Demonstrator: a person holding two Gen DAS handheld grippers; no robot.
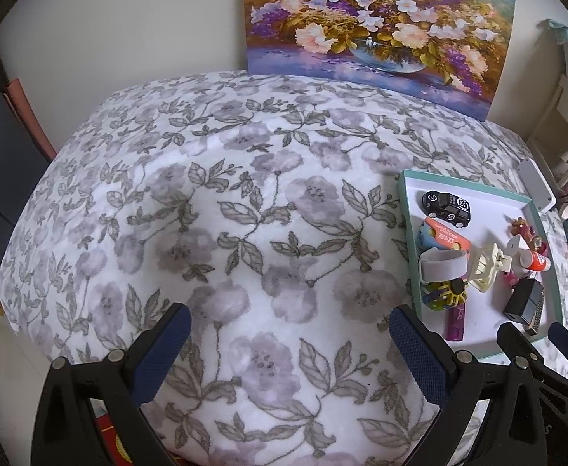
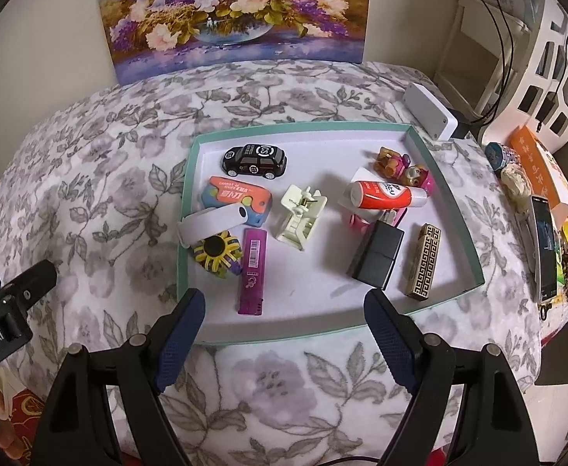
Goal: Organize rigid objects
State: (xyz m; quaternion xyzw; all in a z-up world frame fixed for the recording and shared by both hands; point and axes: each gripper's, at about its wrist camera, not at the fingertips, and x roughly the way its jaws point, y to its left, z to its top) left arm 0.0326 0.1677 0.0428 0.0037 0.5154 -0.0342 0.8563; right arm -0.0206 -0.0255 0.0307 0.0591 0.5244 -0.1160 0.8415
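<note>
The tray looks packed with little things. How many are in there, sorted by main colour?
Going by what shows in the tray:
Black: 2, toy car and box
Orange: 2, carrot gadget and tube
White or cream: 2, strap and clip
Purple: 1, stick
Yellow: 1, spinner
Gold: 1, lighter
Pink: 1, figures
Total: 10

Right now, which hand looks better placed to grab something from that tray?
Probably the right gripper: its open jaws face the teal-rimmed white cardboard tray. The left gripper, also open, faces bare floral blanket.
</note>
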